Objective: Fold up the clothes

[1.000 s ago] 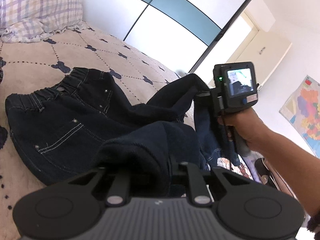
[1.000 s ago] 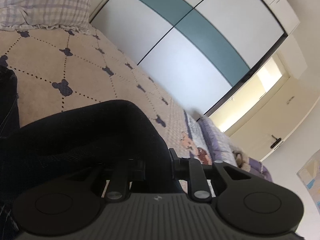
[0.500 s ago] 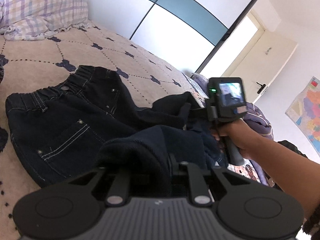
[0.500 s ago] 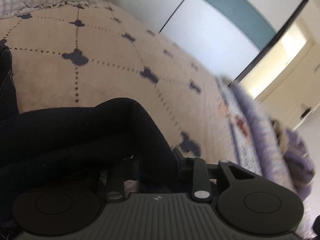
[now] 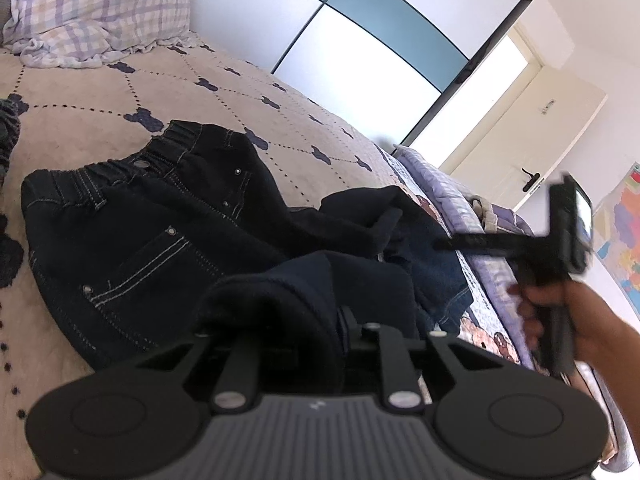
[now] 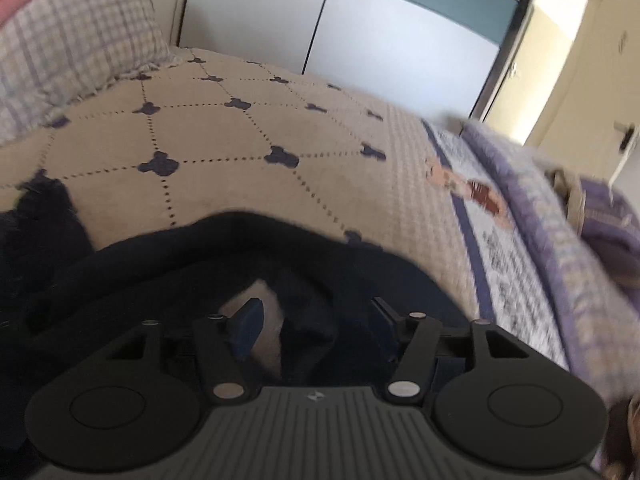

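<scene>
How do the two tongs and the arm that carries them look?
Both tongs have a grey ribbed body with two round black discs and black linkage bars with silver pivots. The right tongs show blue pads and, seen from the left, a small lit screen. The forearm is bare.

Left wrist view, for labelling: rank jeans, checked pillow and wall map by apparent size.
1. jeans, largest
2. checked pillow
3. wall map, smallest, cut off at the frame edge

The jeans lie nearest, so true sizes stay unsure.

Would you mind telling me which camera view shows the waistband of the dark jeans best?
The left wrist view: the jeans' elastic waistband, with its snap and stitching, lies sharp and unobstructed on the bedspread. The right wrist view is blurred and shows only plain dark cloth of the jeans near its jaws, no waistband.
</scene>
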`<state>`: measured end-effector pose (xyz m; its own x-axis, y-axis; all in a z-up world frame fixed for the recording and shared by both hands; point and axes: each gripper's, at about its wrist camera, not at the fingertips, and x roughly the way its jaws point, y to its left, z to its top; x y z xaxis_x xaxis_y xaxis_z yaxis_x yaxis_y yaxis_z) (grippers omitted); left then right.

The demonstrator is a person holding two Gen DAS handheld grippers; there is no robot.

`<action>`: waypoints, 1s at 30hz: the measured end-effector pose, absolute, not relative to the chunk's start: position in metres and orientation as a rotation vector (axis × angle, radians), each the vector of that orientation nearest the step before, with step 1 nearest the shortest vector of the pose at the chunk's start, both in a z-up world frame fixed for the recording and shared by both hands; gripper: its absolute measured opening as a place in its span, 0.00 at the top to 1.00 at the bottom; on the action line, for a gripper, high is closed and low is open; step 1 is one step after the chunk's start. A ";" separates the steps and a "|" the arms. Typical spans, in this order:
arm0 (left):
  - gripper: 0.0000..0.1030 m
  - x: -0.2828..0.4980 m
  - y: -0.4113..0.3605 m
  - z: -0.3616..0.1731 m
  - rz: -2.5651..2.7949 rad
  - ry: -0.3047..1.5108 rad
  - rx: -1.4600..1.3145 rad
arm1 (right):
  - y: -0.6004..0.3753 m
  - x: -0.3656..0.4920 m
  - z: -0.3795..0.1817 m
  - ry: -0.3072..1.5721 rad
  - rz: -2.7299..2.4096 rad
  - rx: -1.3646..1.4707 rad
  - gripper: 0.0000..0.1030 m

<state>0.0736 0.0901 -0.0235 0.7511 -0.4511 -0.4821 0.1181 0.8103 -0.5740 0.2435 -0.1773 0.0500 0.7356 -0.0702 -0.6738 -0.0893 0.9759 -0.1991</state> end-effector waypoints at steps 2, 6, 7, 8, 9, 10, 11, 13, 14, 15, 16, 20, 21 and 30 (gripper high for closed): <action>0.80 0.073 0.091 -0.024 -0.326 0.656 -0.553 | -0.187 0.229 0.049 0.773 0.020 -0.176 0.40; 0.80 0.072 0.092 -0.025 -0.320 0.663 -0.571 | -0.203 0.203 0.042 0.817 0.016 -0.078 0.40; 0.80 0.072 0.093 -0.026 -0.319 0.665 -0.577 | -0.206 0.198 0.040 0.828 0.014 -0.052 0.40; 0.80 0.071 0.093 -0.026 -0.317 0.668 -0.583 | -0.210 0.193 0.037 0.841 0.015 -0.025 0.40; 0.80 0.071 0.094 -0.027 -0.315 0.670 -0.590 | -0.213 0.189 0.034 0.853 0.017 0.001 0.40; 0.80 0.071 0.094 -0.027 -0.312 0.672 -0.596 | -0.215 0.185 0.030 0.863 0.019 0.025 0.40; 0.80 0.071 0.095 -0.028 -0.310 0.673 -0.602 | -0.216 0.181 0.026 0.874 0.020 0.051 0.40; 0.80 0.070 0.095 -0.028 -0.306 0.676 -0.613 | -0.218 0.175 0.017 0.896 0.026 0.104 0.40; 0.80 0.070 0.095 -0.029 -0.304 0.676 -0.616 | -0.219 0.173 0.011 0.908 0.029 0.134 0.40; 0.80 0.070 0.094 -0.029 -0.303 0.676 -0.616 | -0.219 0.172 0.005 0.919 0.029 0.163 0.40; 0.80 0.070 0.094 -0.029 -0.301 0.675 -0.614 | -0.218 0.171 -0.001 0.928 0.028 0.188 0.40; 0.80 0.069 0.093 -0.032 -0.296 0.669 -0.615 | -0.214 0.176 -0.020 0.954 0.018 0.289 0.41; 0.80 0.069 0.093 -0.032 -0.296 0.667 -0.614 | -0.214 0.179 -0.024 0.959 0.012 0.313 0.41; 0.85 0.069 0.088 -0.024 -0.323 0.648 -0.534 | -0.206 0.174 -0.035 0.846 -0.105 0.421 0.83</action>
<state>0.0694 0.0877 -0.0242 0.7552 -0.4428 -0.4833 0.1196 0.8180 -0.5626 0.1737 -0.2061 -0.0349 0.6635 0.0750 -0.7444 0.2551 0.9127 0.3193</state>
